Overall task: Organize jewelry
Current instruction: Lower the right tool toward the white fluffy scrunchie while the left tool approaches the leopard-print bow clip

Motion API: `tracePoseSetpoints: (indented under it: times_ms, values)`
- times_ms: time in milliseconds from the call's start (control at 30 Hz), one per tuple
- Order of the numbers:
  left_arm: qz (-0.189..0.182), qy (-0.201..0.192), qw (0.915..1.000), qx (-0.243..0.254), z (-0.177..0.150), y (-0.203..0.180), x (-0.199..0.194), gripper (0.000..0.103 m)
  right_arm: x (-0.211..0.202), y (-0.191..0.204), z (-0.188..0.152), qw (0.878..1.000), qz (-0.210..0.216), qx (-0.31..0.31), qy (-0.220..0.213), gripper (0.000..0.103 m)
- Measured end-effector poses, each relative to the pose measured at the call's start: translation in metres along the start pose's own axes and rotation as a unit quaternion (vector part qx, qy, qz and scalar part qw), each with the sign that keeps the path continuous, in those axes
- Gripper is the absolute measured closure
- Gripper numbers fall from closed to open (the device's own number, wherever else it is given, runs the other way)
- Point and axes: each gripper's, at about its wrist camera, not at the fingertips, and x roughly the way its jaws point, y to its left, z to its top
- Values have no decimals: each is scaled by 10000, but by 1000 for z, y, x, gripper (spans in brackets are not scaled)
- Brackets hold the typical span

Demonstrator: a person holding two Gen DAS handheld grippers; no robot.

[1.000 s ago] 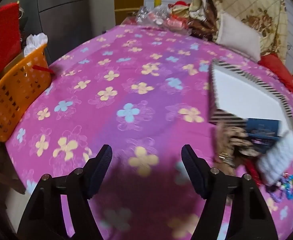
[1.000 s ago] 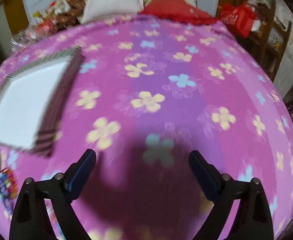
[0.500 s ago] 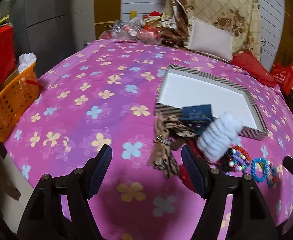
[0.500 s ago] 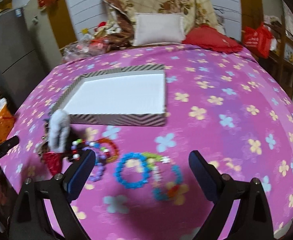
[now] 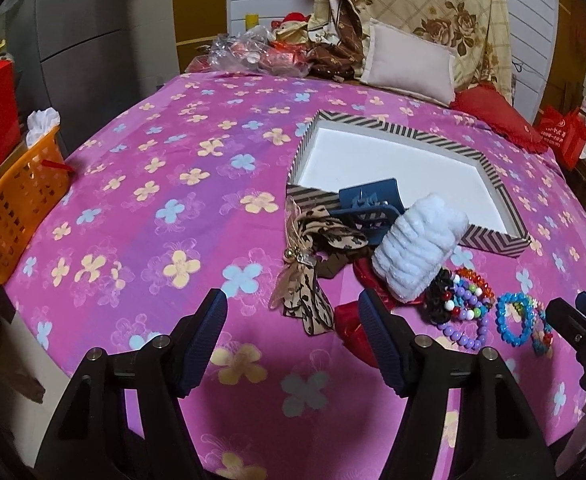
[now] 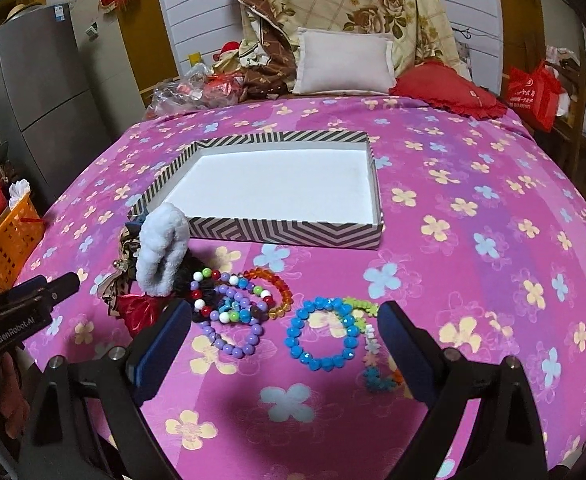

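An empty striped box with a white inside sits mid-table. In front of it lie a white fluffy scrunchie, a blue hair claw, a leopard bow, a red item, a purple bead bracelet, an orange bracelet and a blue bead bracelet. My left gripper is open, low in front of the bow. My right gripper is open, just in front of the bracelets.
A pink flowered cloth covers the round table. An orange basket stands off its left edge. Pillows and bags sit at the far side. A red bag hangs at the right.
Both grippers have pulled back and lifted from close to the cloth. The box and jewelry pile came into full view. Both stay open.
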Motion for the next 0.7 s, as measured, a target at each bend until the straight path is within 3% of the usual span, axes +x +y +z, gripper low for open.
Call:
tracePoseSetpoints:
  times_ms: [700]
  values:
    - [-34,50,10000,15,-2,-5,1,41,7,6,-2,9999,-96,-109,64,6]
